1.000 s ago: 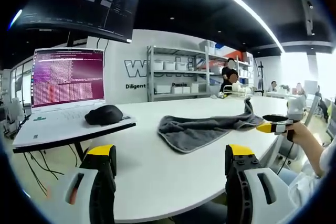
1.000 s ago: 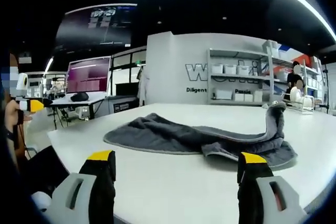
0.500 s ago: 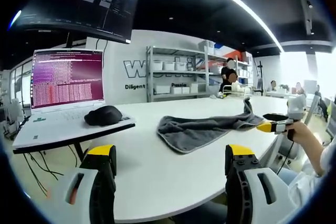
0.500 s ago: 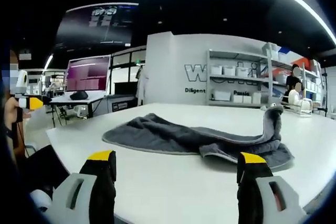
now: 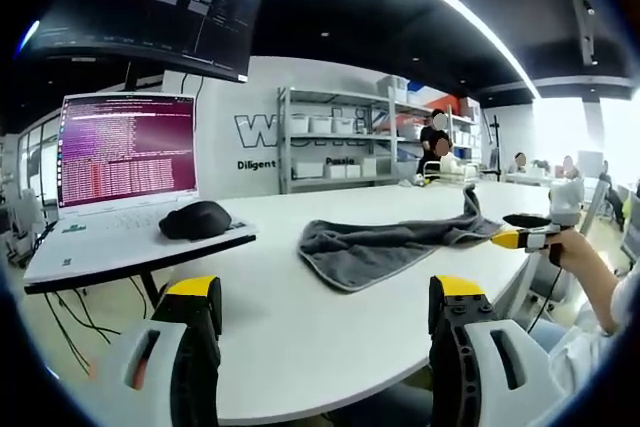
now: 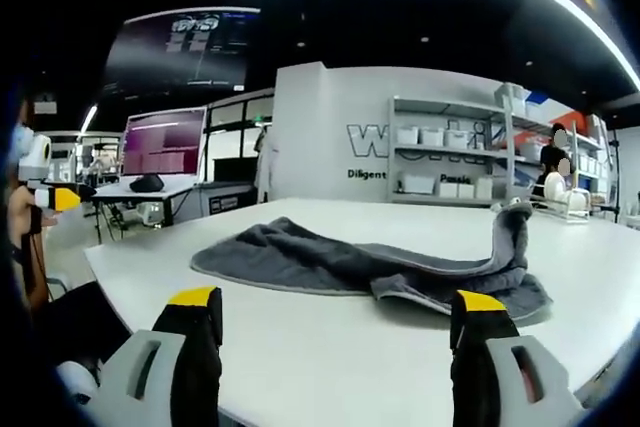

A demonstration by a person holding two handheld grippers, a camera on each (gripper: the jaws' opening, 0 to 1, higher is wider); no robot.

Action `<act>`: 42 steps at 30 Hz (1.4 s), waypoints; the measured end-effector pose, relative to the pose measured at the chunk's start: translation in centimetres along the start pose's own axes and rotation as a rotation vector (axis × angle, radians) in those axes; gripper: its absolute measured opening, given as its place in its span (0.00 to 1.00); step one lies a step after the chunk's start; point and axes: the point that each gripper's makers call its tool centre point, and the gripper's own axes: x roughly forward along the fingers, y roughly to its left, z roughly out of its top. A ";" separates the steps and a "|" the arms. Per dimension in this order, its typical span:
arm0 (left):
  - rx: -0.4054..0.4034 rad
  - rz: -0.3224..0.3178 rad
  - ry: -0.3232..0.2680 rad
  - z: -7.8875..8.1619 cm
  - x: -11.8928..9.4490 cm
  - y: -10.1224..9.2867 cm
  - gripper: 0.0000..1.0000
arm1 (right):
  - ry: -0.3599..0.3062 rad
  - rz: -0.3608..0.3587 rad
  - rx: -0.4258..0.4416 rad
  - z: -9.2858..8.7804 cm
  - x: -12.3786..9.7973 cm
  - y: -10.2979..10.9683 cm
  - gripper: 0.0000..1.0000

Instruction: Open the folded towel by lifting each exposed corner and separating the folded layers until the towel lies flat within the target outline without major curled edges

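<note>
A grey towel [image 5: 385, 244] lies rumpled on the white table [image 5: 300, 317], with one corner standing up at its far end [image 5: 470, 202]. My left gripper [image 5: 325, 297] is open, low at the table's near edge, well short of the towel. In the right gripper view the same towel [image 6: 350, 262] stretches across the table, its raised corner [image 6: 512, 232] at the right. My right gripper [image 6: 335, 302] is open and empty, a short way in front of the towel. That gripper [image 5: 525, 237] also shows in the left gripper view, held by a hand at the right.
A laptop [image 5: 120, 172] with a purple screen and a black mouse [image 5: 197, 218] sit on a side desk at the left. A big monitor [image 5: 150, 7] hangs overhead. Shelving [image 5: 340, 142] with boxes stands at the back wall, with people beyond the table.
The right gripper view has drifted slightly, so the towel sits a little further left in it. The towel and the left gripper have not visibly moved.
</note>
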 end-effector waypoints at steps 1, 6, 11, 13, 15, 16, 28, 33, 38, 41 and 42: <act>0.000 0.000 0.000 0.0 0.0 0.0 0.84 | 0.001 -0.003 -0.002 -0.1 0.0 0.0 0.96; 0.004 -0.005 -0.001 0.0 0.0 -0.2 0.84 | 0.009 -0.008 -0.003 -0.4 -0.1 -0.2 0.95; 0.007 -0.008 0.005 -0.1 0.2 -0.4 0.84 | 0.002 -0.019 0.001 -0.2 -0.4 -0.6 0.95; 0.009 -0.009 0.007 -0.1 0.2 -0.5 0.84 | 0.001 -0.026 0.001 -0.2 -0.5 -0.7 0.95; 0.011 -0.012 0.008 -0.2 0.3 -0.6 0.84 | 0.003 -0.033 0.003 -0.2 -0.6 -0.9 0.95; 0.011 -0.013 0.008 -0.2 0.3 -0.6 0.84 | 0.004 -0.033 0.003 -0.2 -0.6 -0.9 0.95; 0.002 -0.011 0.006 0.0 1.0 -0.2 0.84 | 0.001 -0.063 0.007 -0.4 -1.9 -2.6 0.94; 0.004 -0.030 0.010 0.0 1.8 -0.6 0.84 | -0.003 -0.092 0.011 -0.5 -2.7 -3.4 0.93; 0.007 -0.057 0.006 0.2 2.7 -1.3 0.84 | -0.001 -0.120 0.010 -0.5 -3.2 -4.1 0.93; 0.010 -0.073 0.004 0.3 3.5 -1.6 0.84 | 0.005 -0.138 0.011 -0.7 -3.5 -4.7 0.93; 0.011 -0.079 0.004 0.3 3.7 -1.8 0.84 | 0.007 -0.144 0.011 -0.8 -3.6 -4.8 0.93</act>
